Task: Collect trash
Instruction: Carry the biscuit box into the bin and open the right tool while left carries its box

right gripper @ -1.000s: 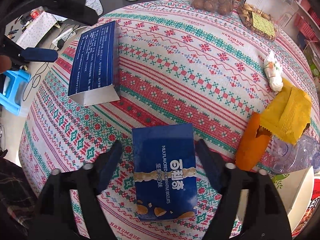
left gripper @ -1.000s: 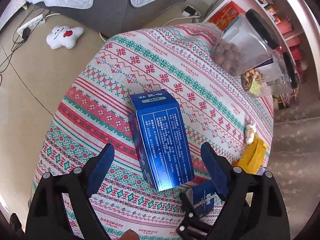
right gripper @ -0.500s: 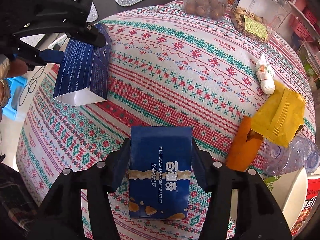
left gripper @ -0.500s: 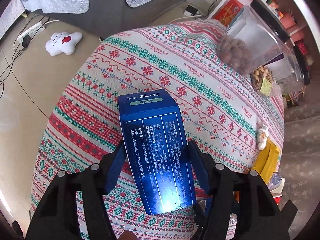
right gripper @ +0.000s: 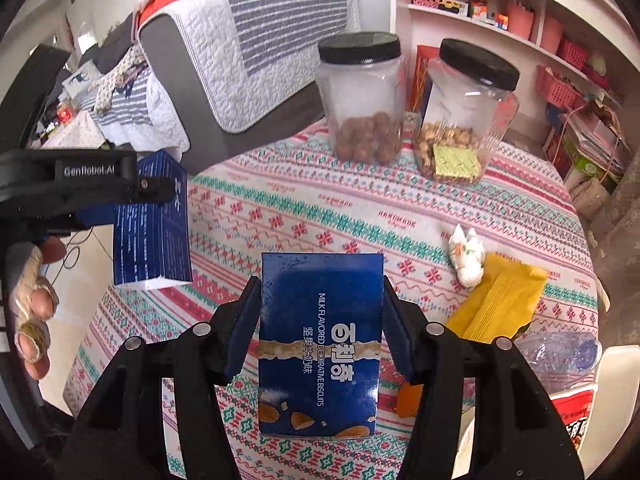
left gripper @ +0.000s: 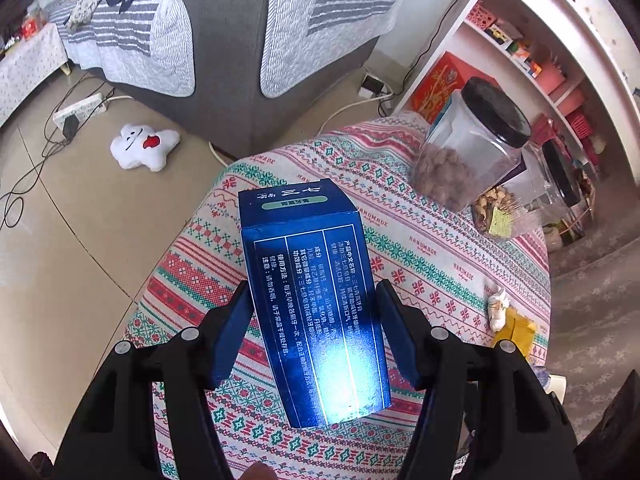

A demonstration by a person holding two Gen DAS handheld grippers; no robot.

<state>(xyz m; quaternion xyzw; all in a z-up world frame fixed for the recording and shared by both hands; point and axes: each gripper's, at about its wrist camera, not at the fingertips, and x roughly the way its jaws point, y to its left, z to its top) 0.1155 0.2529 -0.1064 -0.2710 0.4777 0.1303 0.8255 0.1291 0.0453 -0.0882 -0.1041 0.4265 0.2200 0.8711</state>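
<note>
Both boxes have left the surface (right gripper: 320,208) since a second ago: the left hand-held gripper (left gripper: 314,316) is clamped on the tall blue box (left gripper: 312,300), and the right hand-held gripper (right gripper: 320,312) is clamped on the blue biscuit box (right gripper: 320,344), each raised above the patterned cloth. Beyond the biscuit box stand two black-lidded jars (right gripper: 366,96), while to its right lie a yellow wrapper (right gripper: 500,300), a crumpled white paper (right gripper: 466,258) and a squashed plastic bottle (right gripper: 560,354)

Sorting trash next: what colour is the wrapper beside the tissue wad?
Yellow wrapper, clearest in the right wrist view.
</note>
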